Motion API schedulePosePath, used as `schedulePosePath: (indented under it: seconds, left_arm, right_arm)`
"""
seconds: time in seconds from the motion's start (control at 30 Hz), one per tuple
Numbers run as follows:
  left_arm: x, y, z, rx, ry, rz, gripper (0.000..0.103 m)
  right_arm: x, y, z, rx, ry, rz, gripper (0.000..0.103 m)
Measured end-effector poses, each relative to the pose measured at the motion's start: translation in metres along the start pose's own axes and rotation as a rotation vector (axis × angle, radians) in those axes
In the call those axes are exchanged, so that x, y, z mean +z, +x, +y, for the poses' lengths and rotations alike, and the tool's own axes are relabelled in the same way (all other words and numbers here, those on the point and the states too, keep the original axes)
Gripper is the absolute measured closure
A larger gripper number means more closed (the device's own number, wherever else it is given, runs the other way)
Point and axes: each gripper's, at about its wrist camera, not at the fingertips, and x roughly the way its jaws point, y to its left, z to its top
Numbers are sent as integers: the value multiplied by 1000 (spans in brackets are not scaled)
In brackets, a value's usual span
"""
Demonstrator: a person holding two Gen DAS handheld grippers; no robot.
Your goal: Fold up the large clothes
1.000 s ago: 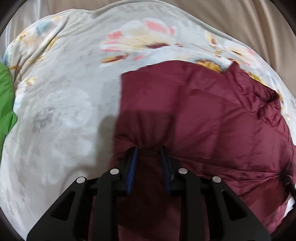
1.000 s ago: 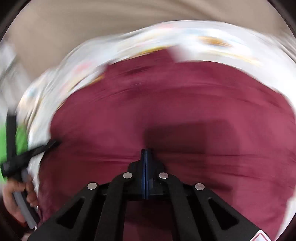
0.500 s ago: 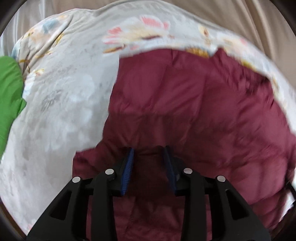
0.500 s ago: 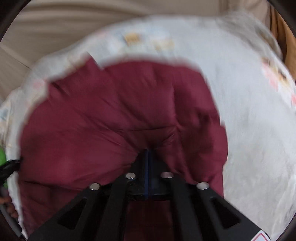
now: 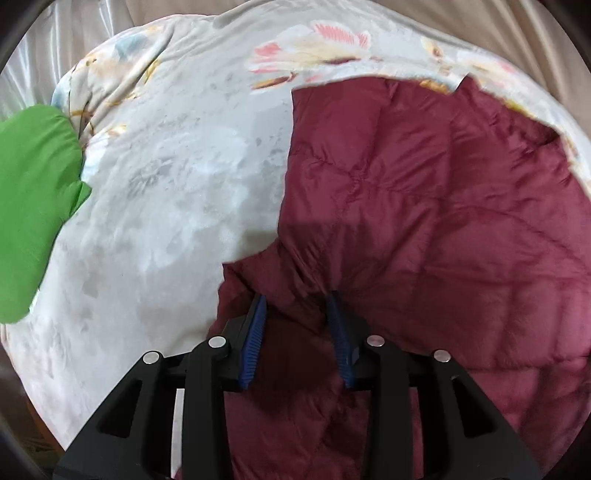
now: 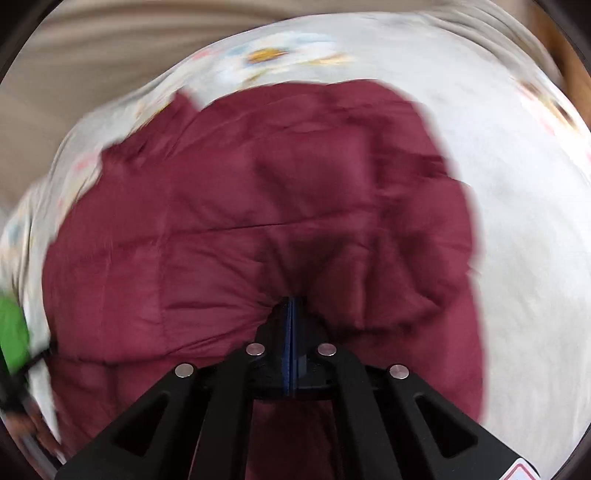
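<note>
No writing can be read; only a corner of a red-edged sticker (image 6: 522, 472) shows at 5 o'clock on the right gripper (image 6: 292, 301). Bare floral bedspread (image 5: 177, 192) lies open toward 9 o'clock, reaching a green cloth (image 5: 33, 199), and beige curtain (image 5: 498, 26) rims 12 o'clock. The quilted maroon jacket (image 5: 424, 221) sprawls on the bedspread; the left gripper (image 5: 297, 301), its jaws lately widened, clamps a bunched fold, while the right's fingers are pinched together on fabric.

A bed covered by a pale floral quilt (image 5: 177, 192) serves as the support, its cover printed with pink, orange and blue flowers near the far edge. A maroon quilted garment (image 5: 443, 229) is spread over much of the cover, wrinkled and partly bunched along its near edge. A bright green padded item (image 5: 33, 192) is seen lying on the quilt's left edge, well apart from the maroon one.
</note>
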Motion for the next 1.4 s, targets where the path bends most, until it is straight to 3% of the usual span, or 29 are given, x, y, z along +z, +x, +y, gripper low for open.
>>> schedulePosePath:
  seconds: [0.1,0.3,0.4,0.43,0.57,0.77,0.87,0.9,1.0,1.4]
  left_arm:
    - [-5,-11,-5,-25,13,-9,70]
    - [-16,-15,-25,-48,32,2,70]
    - [-17,-8,-29,-35,51,15,69]
    - [-19,-8,-30,-32,51,18,69]
    - [-22,-2,-24,-34,37,31,69]
    - [-26,0,-8,-25,16,32,69]
    - [-28,-5,4,-33,-8,41,68]
    - [-28,-8,8,-19,-20,42,68]
    - [-33,-24,19,-18,-51,38,69]
    - [-64,-78,5,-75,30,15,69]
  right_arm:
    - [3,-22,25,33,-67,-47,96]
    - [-9,-1,111,118,-308,6,95]
    - [-25,17,142,89,-437,23,95]
    - [-27,22,142,70,-459,22,101]
    - [-15,29,99,44,-355,23,103]
    - [2,6,-24,-112,-115,-14,103]
    - [-1,-21,-51,-206,-80,-55,100]
    - [-3,-28,-53,-224,-87,-59,89]
    - [-16,-60,-50,-253,-125,-72,89]
    - [-56,-124,-4,-154,-187,-59,89]
